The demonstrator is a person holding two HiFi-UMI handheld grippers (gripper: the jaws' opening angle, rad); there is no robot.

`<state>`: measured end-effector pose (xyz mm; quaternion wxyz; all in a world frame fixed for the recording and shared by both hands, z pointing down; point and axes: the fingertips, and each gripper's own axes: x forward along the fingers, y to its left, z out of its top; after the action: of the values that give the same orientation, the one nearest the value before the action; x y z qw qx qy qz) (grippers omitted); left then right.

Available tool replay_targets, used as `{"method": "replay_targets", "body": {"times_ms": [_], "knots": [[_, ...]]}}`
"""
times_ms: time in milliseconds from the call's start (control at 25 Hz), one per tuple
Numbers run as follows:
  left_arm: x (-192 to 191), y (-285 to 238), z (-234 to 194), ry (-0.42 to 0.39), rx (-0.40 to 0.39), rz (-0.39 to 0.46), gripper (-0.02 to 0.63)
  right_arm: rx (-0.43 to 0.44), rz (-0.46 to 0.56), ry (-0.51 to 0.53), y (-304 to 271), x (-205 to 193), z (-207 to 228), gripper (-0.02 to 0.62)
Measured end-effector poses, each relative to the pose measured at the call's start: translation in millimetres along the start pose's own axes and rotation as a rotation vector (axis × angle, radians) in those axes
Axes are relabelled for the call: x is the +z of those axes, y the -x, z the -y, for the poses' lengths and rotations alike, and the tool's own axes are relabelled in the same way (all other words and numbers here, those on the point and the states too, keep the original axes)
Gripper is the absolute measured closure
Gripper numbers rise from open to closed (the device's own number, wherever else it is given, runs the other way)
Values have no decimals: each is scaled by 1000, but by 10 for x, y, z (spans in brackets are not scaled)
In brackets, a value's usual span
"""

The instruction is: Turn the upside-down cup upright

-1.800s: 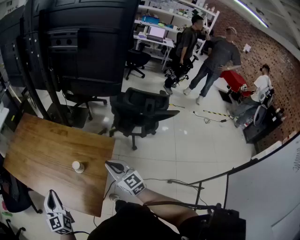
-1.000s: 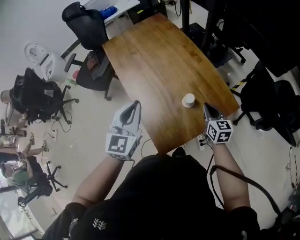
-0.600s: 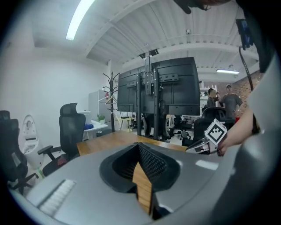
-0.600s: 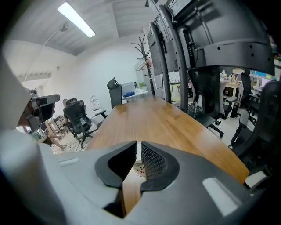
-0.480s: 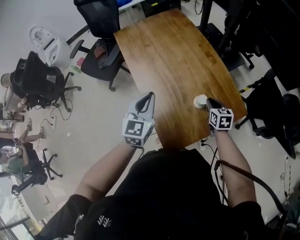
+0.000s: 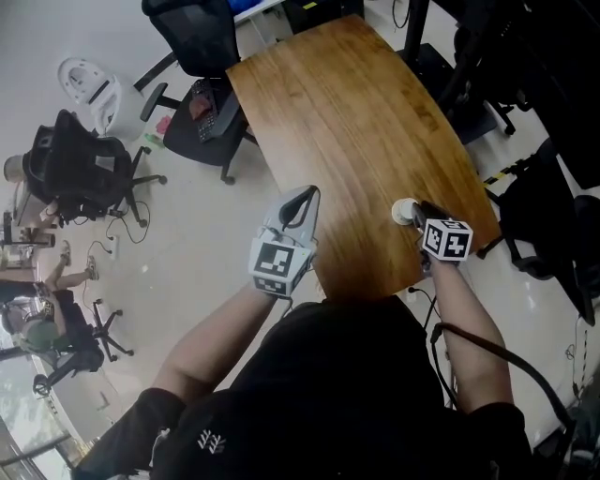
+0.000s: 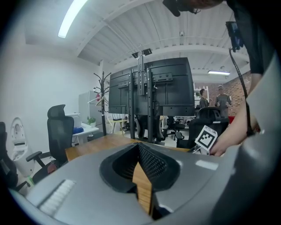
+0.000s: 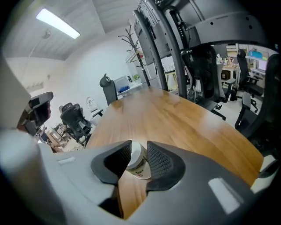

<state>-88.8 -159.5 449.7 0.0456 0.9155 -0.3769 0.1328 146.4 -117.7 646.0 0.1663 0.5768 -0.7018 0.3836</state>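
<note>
A small white paper cup (image 6: pixel 402 211) stands upside down near the right front corner of the wooden table (image 6: pixel 347 112). In the right gripper view the cup (image 8: pixel 136 161) sits between the tips of my right gripper (image 8: pixel 138 148), whose jaws are opening around it; the pads do not visibly press on it. From the head view my right gripper (image 6: pixel 424 211) is right beside the cup. My left gripper (image 6: pixel 305 199) hovers over the table's front left edge, shut and empty, with only table wood showing past its tips (image 7: pixel 139 146).
Black office chairs stand left of the table (image 6: pixel 80 173), behind it (image 6: pixel 192 28) and to its right (image 6: pixel 553 216). A large black monitor stand (image 7: pixel 149 88) rises beyond the table. The table's front edge lies just under both grippers.
The head view swung from the room down onto the table. Both grippers came down and forward. The right one closed in on the cup and its jaws parted.
</note>
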Motion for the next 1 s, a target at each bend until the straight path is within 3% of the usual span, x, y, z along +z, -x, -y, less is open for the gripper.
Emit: {"method": "replay_targets", "body": {"times_ms": [280,640,1000], "knots": [[-216,103,-68,34,14,-49,606,-12,-7,68,30,-47,-31,517],[-88,152,-122,25,21,-17,606,-155,5,338,229,117,29,560],[-63,220,-146,24,46,-15,606,-61,32,436,182,-173,-597,555]]}}
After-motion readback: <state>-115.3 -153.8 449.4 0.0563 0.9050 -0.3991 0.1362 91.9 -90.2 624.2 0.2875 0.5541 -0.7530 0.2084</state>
